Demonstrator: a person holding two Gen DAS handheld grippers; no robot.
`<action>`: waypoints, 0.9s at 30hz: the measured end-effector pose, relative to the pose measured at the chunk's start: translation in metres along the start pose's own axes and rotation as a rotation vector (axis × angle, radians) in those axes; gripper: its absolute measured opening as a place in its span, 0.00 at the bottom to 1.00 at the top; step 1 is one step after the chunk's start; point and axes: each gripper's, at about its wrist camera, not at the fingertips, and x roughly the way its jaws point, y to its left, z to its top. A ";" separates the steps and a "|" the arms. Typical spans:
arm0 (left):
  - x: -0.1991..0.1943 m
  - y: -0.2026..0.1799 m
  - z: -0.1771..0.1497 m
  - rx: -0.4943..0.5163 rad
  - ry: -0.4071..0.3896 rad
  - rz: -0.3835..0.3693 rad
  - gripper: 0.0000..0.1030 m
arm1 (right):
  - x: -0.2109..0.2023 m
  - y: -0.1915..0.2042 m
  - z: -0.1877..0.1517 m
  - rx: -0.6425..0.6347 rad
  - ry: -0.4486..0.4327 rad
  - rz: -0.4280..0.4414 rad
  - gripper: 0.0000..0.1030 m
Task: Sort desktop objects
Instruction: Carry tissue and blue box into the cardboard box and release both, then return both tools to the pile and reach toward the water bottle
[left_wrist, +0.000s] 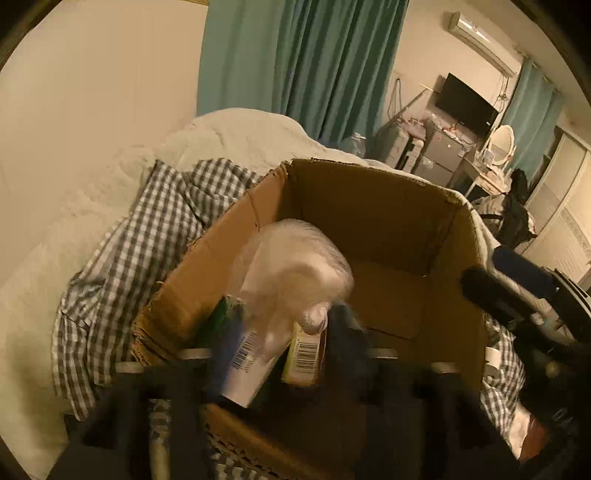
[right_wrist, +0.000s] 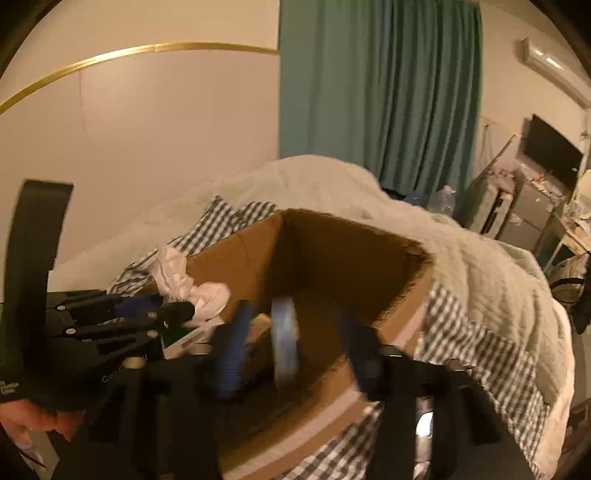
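Over the cardboard box (left_wrist: 369, 206), the left gripper (left_wrist: 280, 332) clenches a plastic bag (left_wrist: 291, 266) of small cartons; the right gripper (right_wrist: 299, 332) hangs with jaws spread around a blurred roll of tape (right_wrist: 284, 343).

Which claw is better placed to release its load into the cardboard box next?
Left. The left claw grips the plastic bag above the open cardboard box; the right claw is open, gripping nothing.

The left gripper (left_wrist: 284, 354) is closed on a plastic bag (left_wrist: 295, 269). The right gripper (right_wrist: 295, 343) has its fingers (right_wrist: 232, 354) apart.
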 end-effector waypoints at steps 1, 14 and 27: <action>-0.004 -0.001 -0.001 -0.009 -0.008 0.006 0.74 | -0.009 -0.005 -0.001 0.012 -0.015 -0.009 0.55; -0.082 -0.121 -0.017 0.156 -0.127 -0.118 0.85 | -0.135 -0.114 -0.056 0.121 -0.101 -0.239 0.57; 0.045 -0.229 -0.105 0.309 -0.036 -0.037 1.00 | -0.109 -0.200 -0.174 0.323 0.003 -0.260 0.66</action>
